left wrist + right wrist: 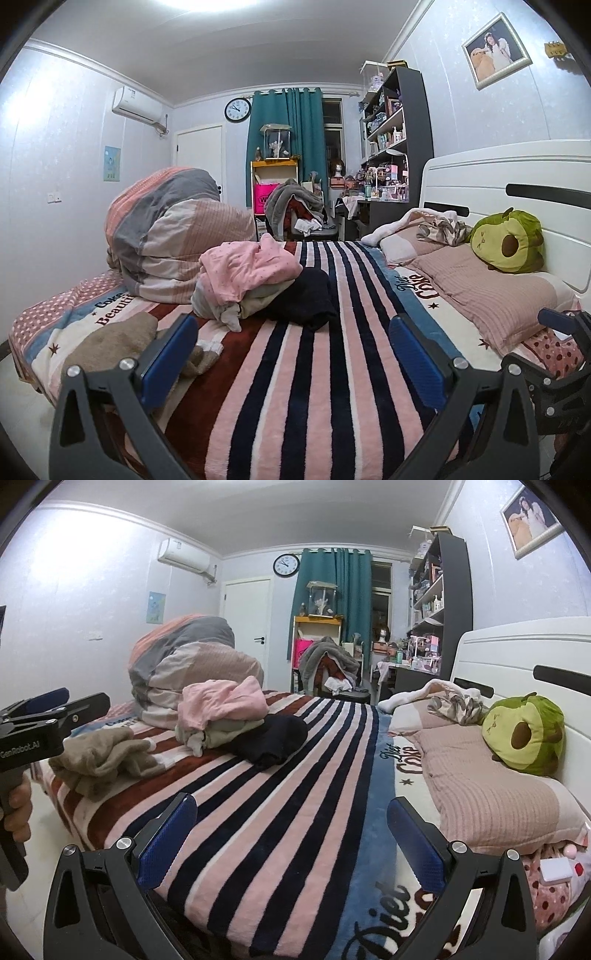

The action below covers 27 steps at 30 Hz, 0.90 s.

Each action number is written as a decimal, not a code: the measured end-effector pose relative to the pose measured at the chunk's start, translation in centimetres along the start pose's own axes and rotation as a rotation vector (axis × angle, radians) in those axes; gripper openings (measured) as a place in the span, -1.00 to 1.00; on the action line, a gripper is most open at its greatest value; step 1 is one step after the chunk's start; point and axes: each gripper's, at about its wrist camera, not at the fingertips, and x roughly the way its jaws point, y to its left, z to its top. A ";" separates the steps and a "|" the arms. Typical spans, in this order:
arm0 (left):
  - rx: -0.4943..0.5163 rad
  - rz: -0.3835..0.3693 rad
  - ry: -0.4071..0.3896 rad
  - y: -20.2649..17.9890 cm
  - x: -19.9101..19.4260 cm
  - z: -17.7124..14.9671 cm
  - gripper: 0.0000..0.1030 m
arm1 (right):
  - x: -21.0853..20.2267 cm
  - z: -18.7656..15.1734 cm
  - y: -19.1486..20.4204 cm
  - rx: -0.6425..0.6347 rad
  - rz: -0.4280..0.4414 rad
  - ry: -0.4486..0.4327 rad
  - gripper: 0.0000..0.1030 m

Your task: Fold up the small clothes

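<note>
A heap of small clothes lies on the striped bed blanket [317,369]: a pink dotted garment [247,269] on top, a cream one [255,301] under it, a black one [306,295] to its right. A tan garment [114,339] lies nearer, at the left edge. In the right wrist view they are the pink [221,701], black [273,738] and tan [99,753] garments. My left gripper [291,350] is open and empty, short of the heap. My right gripper [291,834] is open and empty above the blanket [295,794]. The left gripper also shows in the right wrist view [62,705].
A rolled striped duvet [166,229] stands behind the heap. Pillows [491,291] and a green avocado plush [509,240] lie along the white headboard [517,177] at right. A chair piled with clothes [299,206] and shelves [395,129] stand beyond the bed.
</note>
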 end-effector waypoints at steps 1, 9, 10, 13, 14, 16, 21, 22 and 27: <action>0.001 0.001 0.000 0.0 0.0 0.0 0.98 | -0.1 0.0 0.0 0.000 0.000 -0.001 0.99; 0.004 0.007 -0.002 0.4 0.1 0.0 0.98 | 0.0 0.0 0.6 0.005 0.011 0.000 0.99; 0.003 0.007 -0.002 0.4 0.1 0.0 0.98 | 0.0 0.0 0.8 0.005 0.012 0.001 0.99; 0.000 0.008 -0.001 0.9 0.1 0.0 0.98 | 0.1 0.0 1.2 0.003 0.017 0.001 0.99; 0.000 0.009 -0.002 1.1 0.2 -0.1 0.98 | 0.2 0.0 1.4 0.004 0.017 0.001 0.99; 0.000 0.008 0.000 1.2 0.2 -0.1 0.98 | 0.2 0.0 1.4 0.005 0.016 -0.001 0.99; 0.003 0.003 0.004 1.8 0.5 -0.2 0.98 | 0.4 0.2 1.7 0.018 0.005 -0.009 0.99; 0.004 0.003 0.003 1.9 0.6 -0.2 0.98 | 0.4 0.2 1.6 0.021 0.004 -0.008 0.99; 0.002 0.006 0.002 2.0 0.8 -0.2 0.98 | 0.7 0.2 1.5 0.026 -0.003 -0.007 0.99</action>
